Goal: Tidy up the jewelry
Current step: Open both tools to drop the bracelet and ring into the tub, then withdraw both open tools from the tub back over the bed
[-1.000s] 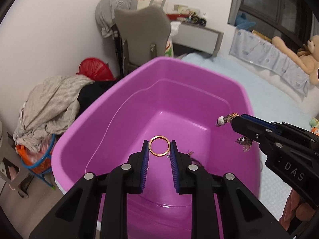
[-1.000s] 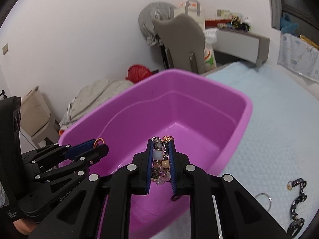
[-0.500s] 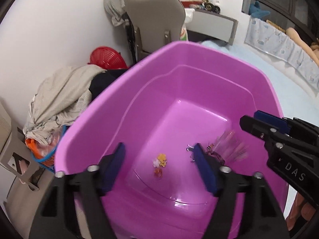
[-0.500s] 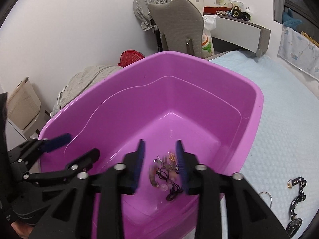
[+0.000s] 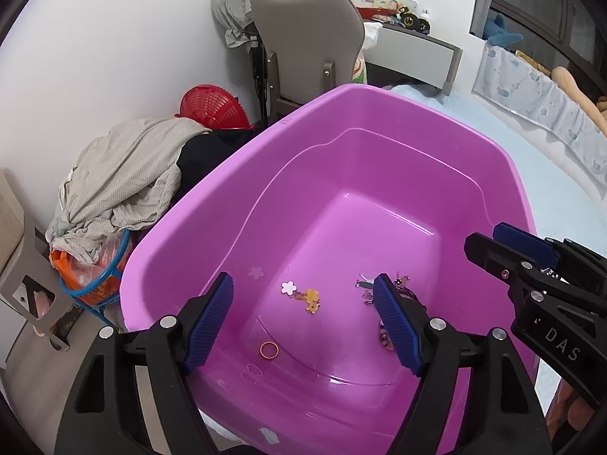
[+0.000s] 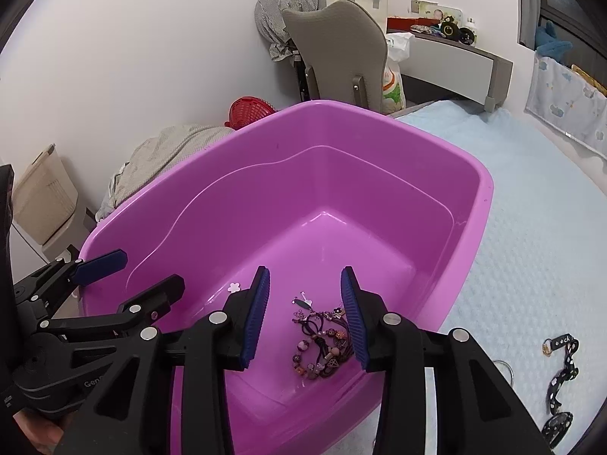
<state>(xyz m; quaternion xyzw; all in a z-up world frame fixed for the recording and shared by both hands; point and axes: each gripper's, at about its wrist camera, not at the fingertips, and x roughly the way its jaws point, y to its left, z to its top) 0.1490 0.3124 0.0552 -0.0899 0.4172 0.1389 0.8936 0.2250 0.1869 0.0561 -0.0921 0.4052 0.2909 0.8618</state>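
Observation:
A purple plastic tub [image 5: 379, 110] [image 6: 481, 197] stands on a pale blue bed cover. My left gripper [image 5: 303, 322] is open and empty above the tub's near wall. A gold ring [image 5: 269, 349] lies on the tub floor below it, near flower charms [image 5: 303, 294]. My right gripper [image 6: 305, 314] is open and empty over the tub; it also shows in the left wrist view [image 5: 504, 246]. A beaded bracelet bundle [image 6: 322, 345] lies on the tub floor between its fingers. My left gripper shows at the left of the right wrist view [image 6: 132, 276].
A black strap with a key ring [image 6: 561, 371] lies on the bed cover [image 6: 531, 246] right of the tub. A grey chair [image 5: 307, 45], a red basket [image 5: 212, 106] and a pile of clothes [image 5: 121, 178] stand beyond the tub by the wall.
Both grippers opened. The gold ring dropped from my left gripper and the beaded bracelet bundle from my right gripper; both now lie on the tub floor.

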